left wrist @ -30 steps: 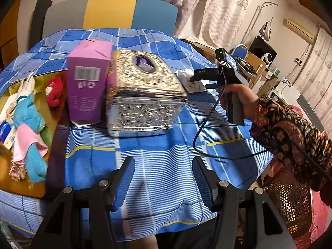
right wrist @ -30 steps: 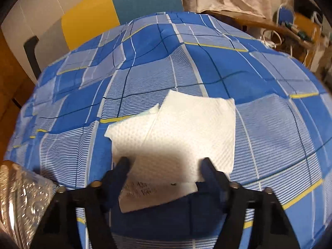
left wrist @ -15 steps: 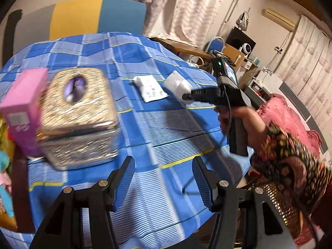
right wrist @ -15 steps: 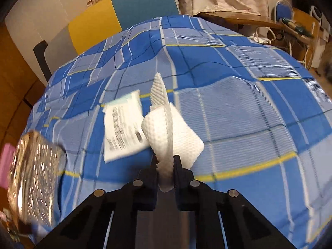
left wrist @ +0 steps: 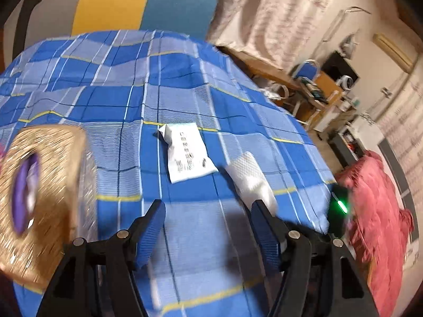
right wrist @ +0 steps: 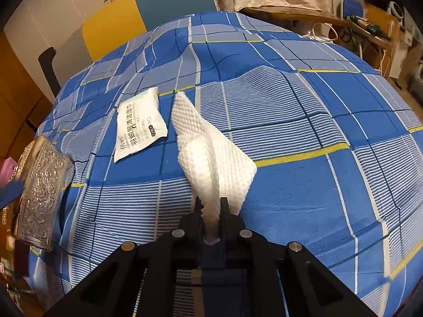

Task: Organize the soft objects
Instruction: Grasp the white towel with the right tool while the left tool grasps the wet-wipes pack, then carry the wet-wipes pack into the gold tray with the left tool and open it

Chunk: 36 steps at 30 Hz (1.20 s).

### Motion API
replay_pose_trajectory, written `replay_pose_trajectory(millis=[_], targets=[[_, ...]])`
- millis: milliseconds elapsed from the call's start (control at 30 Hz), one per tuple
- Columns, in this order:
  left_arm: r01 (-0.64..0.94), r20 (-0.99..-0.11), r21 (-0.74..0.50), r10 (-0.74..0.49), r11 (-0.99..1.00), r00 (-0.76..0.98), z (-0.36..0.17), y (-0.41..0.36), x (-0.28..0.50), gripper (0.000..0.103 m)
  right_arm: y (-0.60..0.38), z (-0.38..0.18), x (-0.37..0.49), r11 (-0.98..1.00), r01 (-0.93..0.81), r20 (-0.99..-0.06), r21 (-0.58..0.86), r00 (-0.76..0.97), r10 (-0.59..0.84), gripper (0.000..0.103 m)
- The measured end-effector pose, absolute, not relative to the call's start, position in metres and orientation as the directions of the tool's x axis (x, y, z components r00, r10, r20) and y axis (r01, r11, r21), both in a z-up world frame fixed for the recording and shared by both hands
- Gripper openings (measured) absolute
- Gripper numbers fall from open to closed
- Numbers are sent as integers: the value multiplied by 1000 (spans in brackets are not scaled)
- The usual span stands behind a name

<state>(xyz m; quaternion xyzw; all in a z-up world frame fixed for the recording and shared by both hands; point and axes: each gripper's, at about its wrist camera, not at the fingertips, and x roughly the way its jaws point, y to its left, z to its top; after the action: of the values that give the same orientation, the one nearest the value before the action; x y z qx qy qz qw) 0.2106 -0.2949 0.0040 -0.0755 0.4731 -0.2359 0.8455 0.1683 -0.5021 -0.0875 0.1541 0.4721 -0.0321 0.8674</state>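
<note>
Here the table [right wrist: 330, 111] fills both views, draped in a blue checked cloth [left wrist: 111, 79] with yellow lines, and a chair [left wrist: 137, 5] with a yellow and teal back stands at its far edge. Toward the left edge sits an ornate box [right wrist: 39, 190], gold on top with a purple oval opening and embossed silver sides. Near the middle of the cloth lies a flat white wipe packet [right wrist: 140, 126] printed with dark characters. Just to its right a white dimpled napkin [right wrist: 211, 155] stands gathered off the cloth, its lower end pinched in the right gripper [right wrist: 211, 211], whose jaws are clamped together on it. The left gripper [left wrist: 208, 227] hovers over bare cloth near the front edge; its jaws have just been opening and stand wide apart, with nothing between them, the napkin showing just past its right finger.
</note>
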Motion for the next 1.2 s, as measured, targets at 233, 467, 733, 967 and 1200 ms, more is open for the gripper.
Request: replay_pose_trajectory(millis=[233, 467, 733, 967, 1200], targets=[[218, -833, -327, -389, 920, 392, -39, -328, 280, 74, -510, -89, 168, 928, 247, -843, 279, 526, 113, 10], [217, -859, -282, -347, 934, 376, -61, -348, 319, 79, -507, -81, 170, 951, 229, -855, 207, 515, 62, 62], [245, -898, -209, -285, 947, 336, -81, -365, 344, 79, -479, -69, 173, 993, 92, -768, 69, 641, -6, 80], [249, -886, -256, -330, 934, 326, -88, -355, 346, 52, -479, -97, 182, 996, 82, -796, 23, 604, -32, 43], [186, -855, -311, -360, 932, 374, -59, -327, 331, 36, -490, -91, 184, 990, 122, -810, 75, 587, -11, 12]])
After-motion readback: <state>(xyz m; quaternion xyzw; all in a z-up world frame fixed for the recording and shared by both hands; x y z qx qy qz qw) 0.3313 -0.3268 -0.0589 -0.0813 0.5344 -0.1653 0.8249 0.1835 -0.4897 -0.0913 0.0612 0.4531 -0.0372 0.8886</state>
